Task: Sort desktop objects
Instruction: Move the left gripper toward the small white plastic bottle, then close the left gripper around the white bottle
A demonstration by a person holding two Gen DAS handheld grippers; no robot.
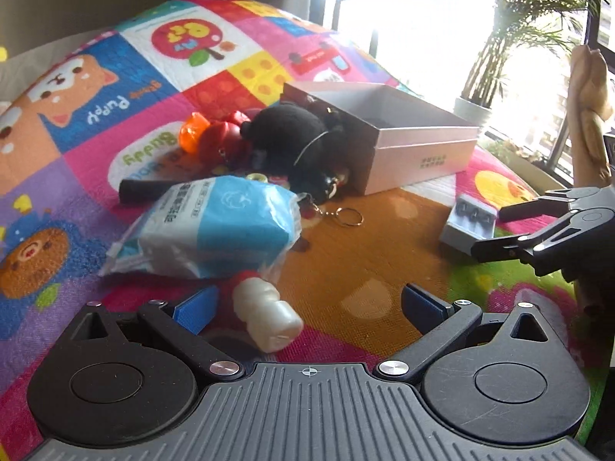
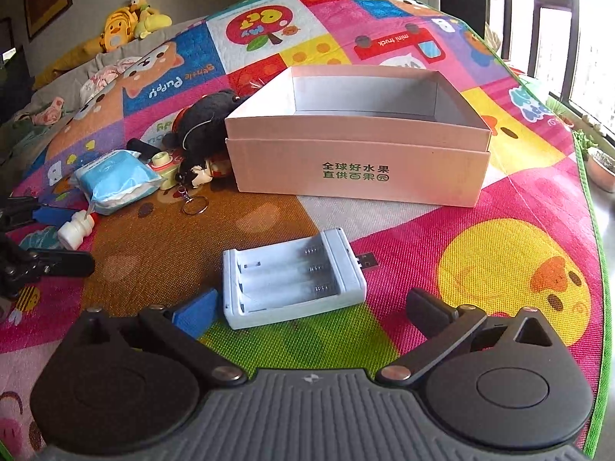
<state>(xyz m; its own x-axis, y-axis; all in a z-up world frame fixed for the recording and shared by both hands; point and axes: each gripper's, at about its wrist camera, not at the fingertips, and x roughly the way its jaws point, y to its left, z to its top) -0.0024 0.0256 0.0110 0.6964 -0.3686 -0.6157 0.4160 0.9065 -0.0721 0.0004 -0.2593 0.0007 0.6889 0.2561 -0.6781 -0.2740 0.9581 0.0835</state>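
My left gripper (image 1: 311, 307) is open over the play mat. A small white bottle (image 1: 267, 317) lies on its side between the jaws, close to the left blue pad (image 1: 196, 307). My right gripper (image 2: 311, 313) is open too. A white battery charger (image 2: 294, 278) with empty slots sits between its jaws, nearer the left pad (image 2: 196, 315) and well apart from the right one. From the left wrist the right gripper (image 1: 487, 233) straddles the charger (image 1: 461, 226). The open pink box (image 2: 357, 138) stands behind it, empty as far as I can see.
Left of the box lie a black plush toy (image 1: 296, 138), red (image 1: 226, 134) and orange (image 1: 192, 130) toys, a blue-white tissue pack (image 1: 215, 226), a black tube (image 1: 142, 190) and a key ring (image 1: 348, 217). Potted plants (image 1: 499, 57) stand by the window. Yellow plush toys (image 2: 127, 23) sit beyond the mat.
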